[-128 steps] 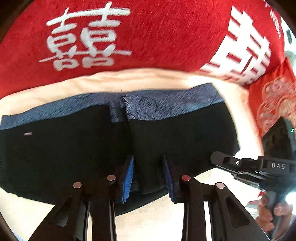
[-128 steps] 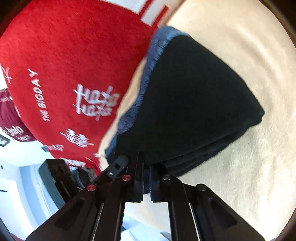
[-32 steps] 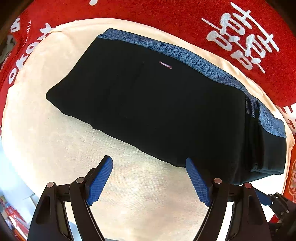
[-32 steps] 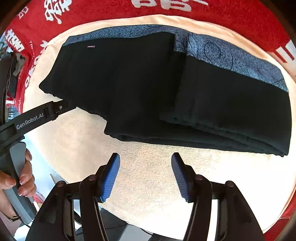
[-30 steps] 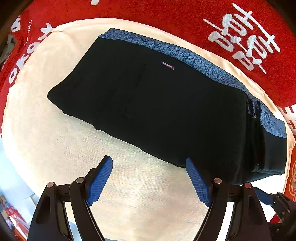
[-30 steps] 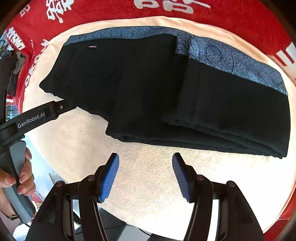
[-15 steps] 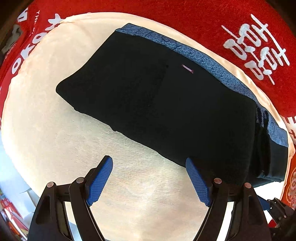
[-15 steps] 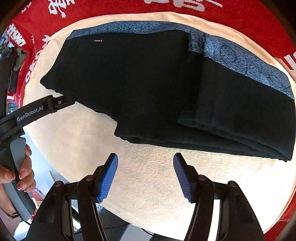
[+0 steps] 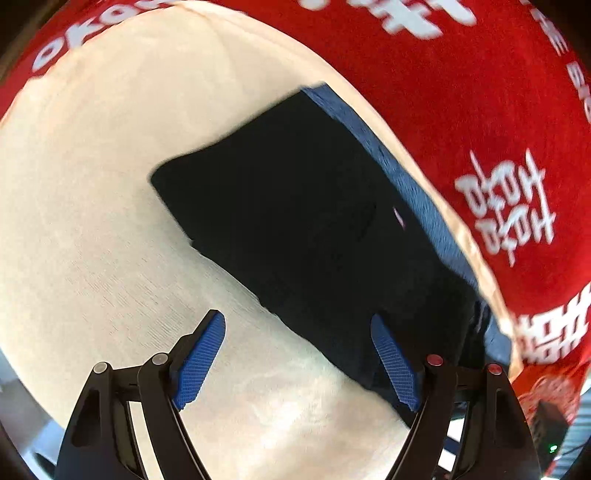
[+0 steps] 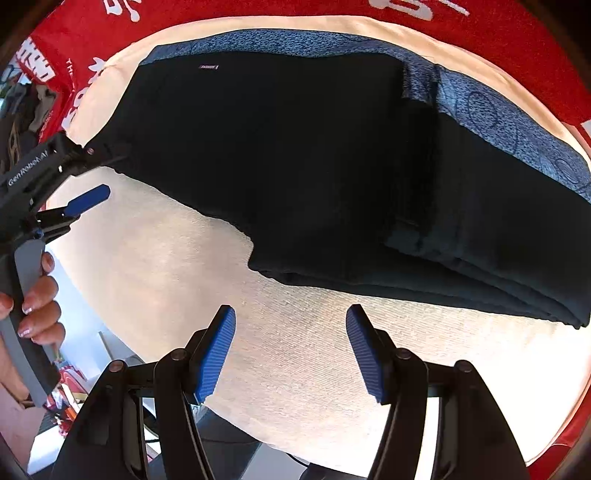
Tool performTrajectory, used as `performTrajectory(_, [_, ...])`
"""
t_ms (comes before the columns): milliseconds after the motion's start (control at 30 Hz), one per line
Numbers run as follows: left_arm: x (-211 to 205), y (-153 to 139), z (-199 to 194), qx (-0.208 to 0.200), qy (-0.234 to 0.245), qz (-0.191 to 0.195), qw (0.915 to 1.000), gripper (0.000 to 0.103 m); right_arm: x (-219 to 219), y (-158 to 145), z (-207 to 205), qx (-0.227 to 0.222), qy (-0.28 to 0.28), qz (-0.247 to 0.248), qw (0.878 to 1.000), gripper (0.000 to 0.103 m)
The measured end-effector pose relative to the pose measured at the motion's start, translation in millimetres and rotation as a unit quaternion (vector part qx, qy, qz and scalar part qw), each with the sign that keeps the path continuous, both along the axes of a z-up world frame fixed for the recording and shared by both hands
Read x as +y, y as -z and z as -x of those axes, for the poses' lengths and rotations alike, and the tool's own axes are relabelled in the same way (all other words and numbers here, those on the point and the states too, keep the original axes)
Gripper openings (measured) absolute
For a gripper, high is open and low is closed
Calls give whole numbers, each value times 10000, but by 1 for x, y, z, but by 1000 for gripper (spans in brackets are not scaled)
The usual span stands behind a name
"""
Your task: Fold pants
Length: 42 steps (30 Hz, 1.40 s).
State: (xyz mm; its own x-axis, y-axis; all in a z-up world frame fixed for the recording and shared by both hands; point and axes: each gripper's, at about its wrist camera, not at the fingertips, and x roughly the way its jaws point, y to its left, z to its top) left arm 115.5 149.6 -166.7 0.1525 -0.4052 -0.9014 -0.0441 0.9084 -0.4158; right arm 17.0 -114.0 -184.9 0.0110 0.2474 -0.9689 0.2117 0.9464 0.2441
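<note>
Red plush cloth with white lettering (image 10: 258, 9) rings the scene. Cream woven cover (image 10: 295, 350) lies over it, on a table or bed, cannot tell which. Black folded pants with a blue-grey patterned waistband (image 10: 295, 155) lie flat on the cream cover, waistband at the far edge, right end doubled over in a thicker stack. Left claw (image 9: 297, 360) hangs over the pants' near hem, jaws apart, nothing held. Right claw (image 10: 291, 347) hangs over bare cover just short of the hem, jaws apart, empty. A hand (image 10: 35, 306) grips the left handle.
</note>
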Motion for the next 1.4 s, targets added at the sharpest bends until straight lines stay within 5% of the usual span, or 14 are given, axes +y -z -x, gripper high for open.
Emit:
performTrajectory(467, [22, 8, -9, -327, -239, 1181, 9922, 82, 11, 7, 0, 2, -44, -139, 9999, 66])
performTrajectory(567, [14, 10, -16, -338, -264, 1261, 9911, 93, 11, 6, -1, -26, -34, -162, 9999, 66])
performTrajectory(833, [-9, 5, -31, -277, -629, 1043, 9922, 93, 12, -6, -9, -241, -80, -244, 9994, 66])
performTrajectory(900, [-14, 0, -32, -370, -677, 655, 9949, 72, 11, -10, -12, -296, -89, -240, 9992, 66])
performTrajectory(933, [-17, -1, -33, -409, -607, 280, 9969, 42, 8, -13, -13, -344, -89, -251, 9991, 66])
performTrajectory(1033, [-27, -5, -33, -581, -322, -141, 9977, 34, 1, -27, -21, -524, -61, -239, 9983, 66])
performTrajectory(1133, [-64, -27, -19, -1360, 473, -1119, 9832, 33, -14, -46, -37, -771, 31, -242, 9967, 66])
performTrajectory(1200, [-89, -40, -3, -1919, 953, -1681, 9622, 33, -23, -60, -60, -886, 91, -421, 9951, 67])
performTrajectory(1300, [-116, -48, 16, -2458, 1472, -2194, 9326, 33, -27, -80, -98, -1027, 47, -722, 9921, 82])
performTrajectory(1400, [-128, -47, 24, -2706, 1816, -2540, 9106, 33, -17, -93, -147, -982, -214, -1168, 9881, 82])
